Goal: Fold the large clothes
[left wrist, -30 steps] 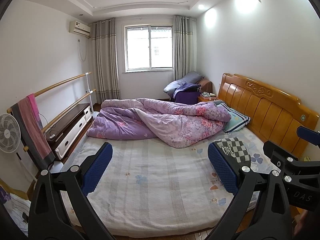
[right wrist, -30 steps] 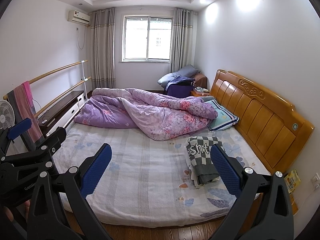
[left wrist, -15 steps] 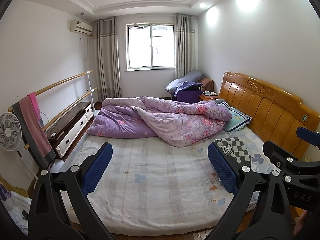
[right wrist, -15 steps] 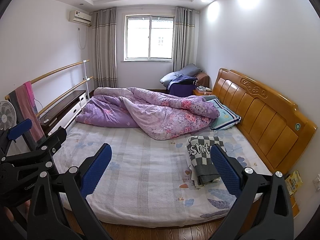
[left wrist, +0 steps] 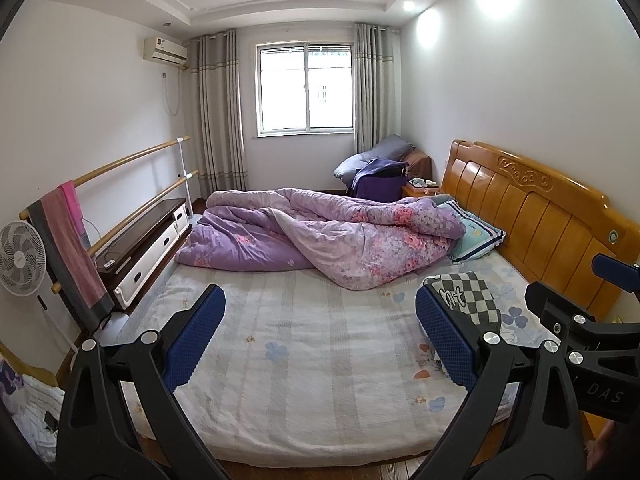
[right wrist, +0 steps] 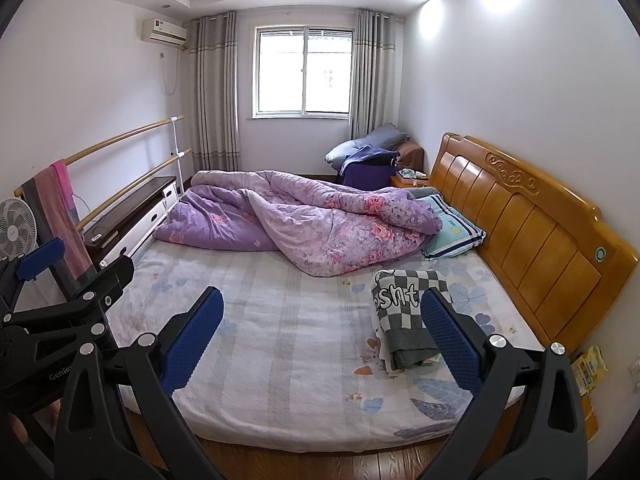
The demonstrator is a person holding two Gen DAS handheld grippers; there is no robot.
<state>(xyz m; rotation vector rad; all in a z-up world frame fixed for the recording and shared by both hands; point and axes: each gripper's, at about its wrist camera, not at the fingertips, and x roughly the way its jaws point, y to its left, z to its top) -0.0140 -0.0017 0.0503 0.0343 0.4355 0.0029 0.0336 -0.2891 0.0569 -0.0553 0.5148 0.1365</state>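
Right wrist view shows the folded grey-and-white checkered knit garment lying on the near right of the pale floral-print mattress, with the right gripper gaping and empty above the bed's near edge. It looks soft, floppy and fairly thick, so I would pinch its near folded edge. Left wrist view, its left gripper likewise spread and empty, hides most of the garment, possibly atop other cloth.

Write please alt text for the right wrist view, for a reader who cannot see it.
The open right gripper hangs above a bed, holding nothing. A folded checkered garment lies on the bed near the wooden headboard, and a crumpled purple quilt lies farther back.
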